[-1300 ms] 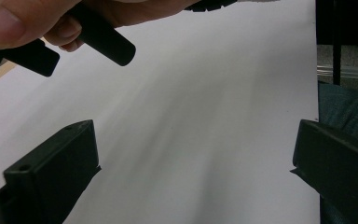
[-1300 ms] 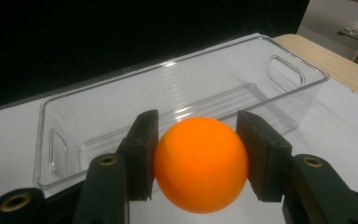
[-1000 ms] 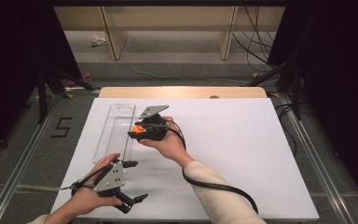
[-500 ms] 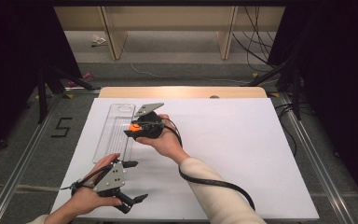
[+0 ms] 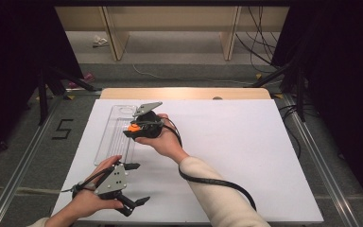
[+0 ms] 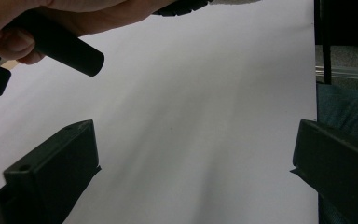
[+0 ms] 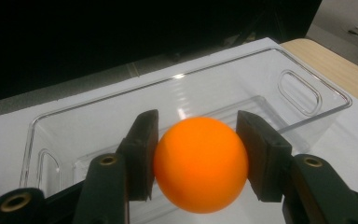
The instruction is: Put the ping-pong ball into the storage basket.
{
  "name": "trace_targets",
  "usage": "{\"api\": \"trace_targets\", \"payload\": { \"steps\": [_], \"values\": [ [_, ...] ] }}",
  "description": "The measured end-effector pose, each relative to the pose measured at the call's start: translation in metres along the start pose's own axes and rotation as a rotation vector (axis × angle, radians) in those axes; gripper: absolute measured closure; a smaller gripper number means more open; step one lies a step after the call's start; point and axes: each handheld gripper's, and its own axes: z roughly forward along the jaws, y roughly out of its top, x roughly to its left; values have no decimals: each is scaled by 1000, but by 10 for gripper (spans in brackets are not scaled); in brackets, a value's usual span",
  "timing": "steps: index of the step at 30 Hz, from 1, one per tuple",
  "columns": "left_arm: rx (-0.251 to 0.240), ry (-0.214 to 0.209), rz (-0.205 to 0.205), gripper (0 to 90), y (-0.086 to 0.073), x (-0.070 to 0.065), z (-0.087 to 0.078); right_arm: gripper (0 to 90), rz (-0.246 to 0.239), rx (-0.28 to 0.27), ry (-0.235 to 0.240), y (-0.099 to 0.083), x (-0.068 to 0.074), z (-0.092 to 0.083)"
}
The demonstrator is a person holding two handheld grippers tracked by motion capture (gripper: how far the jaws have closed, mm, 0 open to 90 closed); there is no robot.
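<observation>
An orange ball (image 7: pixel 200 163) sits squeezed between the two black pads of my right gripper (image 7: pixel 198 154), which is shut on it. In the high view that right gripper (image 5: pixel 134 127) holds the orange ball (image 5: pixel 133 126) above the right rim of a long clear plastic tray (image 5: pixel 113 139) on the left of the white tabletop. The clear tray (image 7: pixel 182 102) lies just beyond the ball, with nothing in it. My left gripper (image 5: pixel 138 184) rests near the front left corner, jaws wide apart. In its own view the left gripper (image 6: pixel 193 133) has only bare white surface between its jaws.
The white tabletop (image 5: pixel 246 151) extends to the right of the hands. A wooden strip (image 5: pixel 184 93) runs along its far edge. The right gripper's black cable (image 5: pixel 217 182) trails along the sleeve. The right hand (image 6: pixel 37 28) appears close above the left jaws.
The right gripper has carried the orange ball a short way left, from beside the tray to over its right rim. The left gripper has stayed put.
</observation>
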Motion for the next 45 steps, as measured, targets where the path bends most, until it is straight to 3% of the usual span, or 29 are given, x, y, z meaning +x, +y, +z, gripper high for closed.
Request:
{"api": "trace_targets", "payload": {
  "steps": [21,45],
  "values": [
    [-3,-4,2,0,0,0,0,514,-10,22,11,10,-2,14],
    [-4,-7,8,0,1,-1,0,512,-11,62,25,19,-6,42]
  ]
}}
